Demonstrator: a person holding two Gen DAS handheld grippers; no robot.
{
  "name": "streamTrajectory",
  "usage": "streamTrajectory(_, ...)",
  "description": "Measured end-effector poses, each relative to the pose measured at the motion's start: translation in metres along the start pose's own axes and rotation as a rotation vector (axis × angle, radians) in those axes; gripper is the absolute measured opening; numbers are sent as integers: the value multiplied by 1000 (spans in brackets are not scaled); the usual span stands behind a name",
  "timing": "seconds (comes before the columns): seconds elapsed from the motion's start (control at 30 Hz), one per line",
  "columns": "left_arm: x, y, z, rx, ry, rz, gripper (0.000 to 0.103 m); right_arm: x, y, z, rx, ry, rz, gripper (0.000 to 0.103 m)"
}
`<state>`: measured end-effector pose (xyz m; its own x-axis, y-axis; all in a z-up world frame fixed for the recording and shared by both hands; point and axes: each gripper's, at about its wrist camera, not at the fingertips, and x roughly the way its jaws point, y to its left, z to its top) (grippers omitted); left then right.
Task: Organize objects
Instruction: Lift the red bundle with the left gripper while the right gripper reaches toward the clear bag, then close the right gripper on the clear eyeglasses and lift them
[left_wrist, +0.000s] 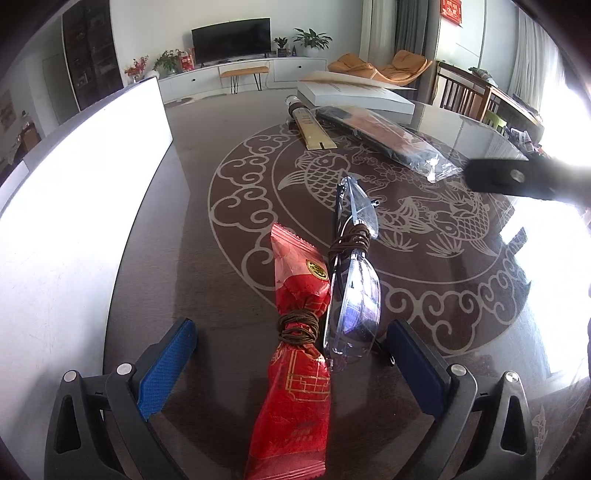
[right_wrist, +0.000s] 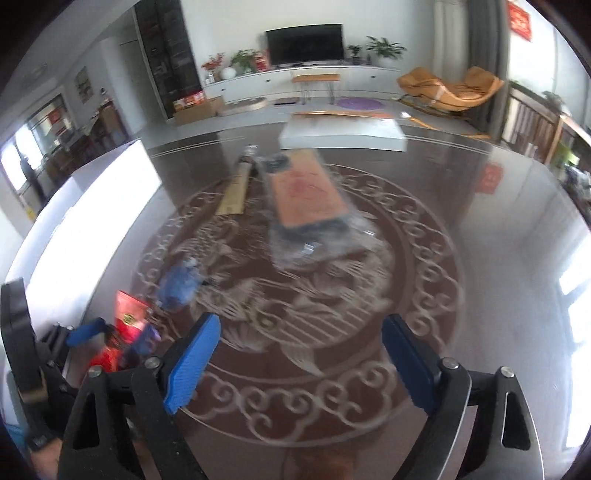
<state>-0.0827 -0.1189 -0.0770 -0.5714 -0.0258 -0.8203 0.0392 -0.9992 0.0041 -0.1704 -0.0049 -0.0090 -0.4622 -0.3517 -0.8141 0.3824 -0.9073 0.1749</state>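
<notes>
In the left wrist view a red snack packet (left_wrist: 295, 354) tied with brown cord lies on the dark table between my open left gripper's (left_wrist: 291, 354) blue pads. Clear safety glasses (left_wrist: 356, 280), cord-wrapped, lie touching its right side. My right gripper (right_wrist: 301, 354) is open and empty above the carp pattern; its arm shows blurred in the left wrist view (left_wrist: 517, 179). In the right wrist view the left gripper (right_wrist: 110, 332), red packet (right_wrist: 127, 317) and glasses (right_wrist: 179, 284) sit at lower left, blurred.
A white box (left_wrist: 74, 206) stands at the table's left; it shows too in the right wrist view (right_wrist: 88, 221). A plastic-bagged dark and orange item (left_wrist: 391, 138), a gold tube box (left_wrist: 314, 127) and a flat white box (left_wrist: 354, 96) lie at the far side.
</notes>
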Motion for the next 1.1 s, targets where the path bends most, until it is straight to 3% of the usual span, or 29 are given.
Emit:
streamTrajectory(0.1,-4,2,-6,4,6,-1,103,31,27,12,44,138,135,68)
streamTrajectory(0.2,-14,6,-20,-7,7,6,103,50,57,4,28,227,147,65)
streamTrajectory(0.27,-21,9,-30,-5,5,4,103,62,73,-5,10,267,134,51)
streamTrajectory(0.3,-24,9,-34,-4,4,3,103,63,77,-8,1,255,113,47)
streamTrajectory(0.37,-28,10,-40,-3,2,2,103,62,78,-12,-2,219,69,28)
streamTrajectory(0.47,-31,8,-44,8,1,-6,103,59,60,-15,56,201,88,19)
streamTrajectory(0.6,-36,8,-41,9,-12,-8,103,45,42,-28,-39,180,-6,19)
streamTrajectory(0.83,-40,25,-11,-40,-44,-13,103,15,10,-55,-67,167,-67,20)
streamTrajectory(0.9,-34,25,1,-43,-15,-10,103,6,2,-61,-41,162,-71,28)
streamTrajectory(0.97,-30,27,7,-45,5,-23,103,-5,-6,-64,-10,136,-52,61)
streamTrajectory(1.03,-27,30,9,-58,24,-56,103,-20,-15,-66,20,96,-37,70)
streamTrajectory(1.1,-22,30,10,-51,52,-68,103,-32,-30,-67,72,84,-23,70)
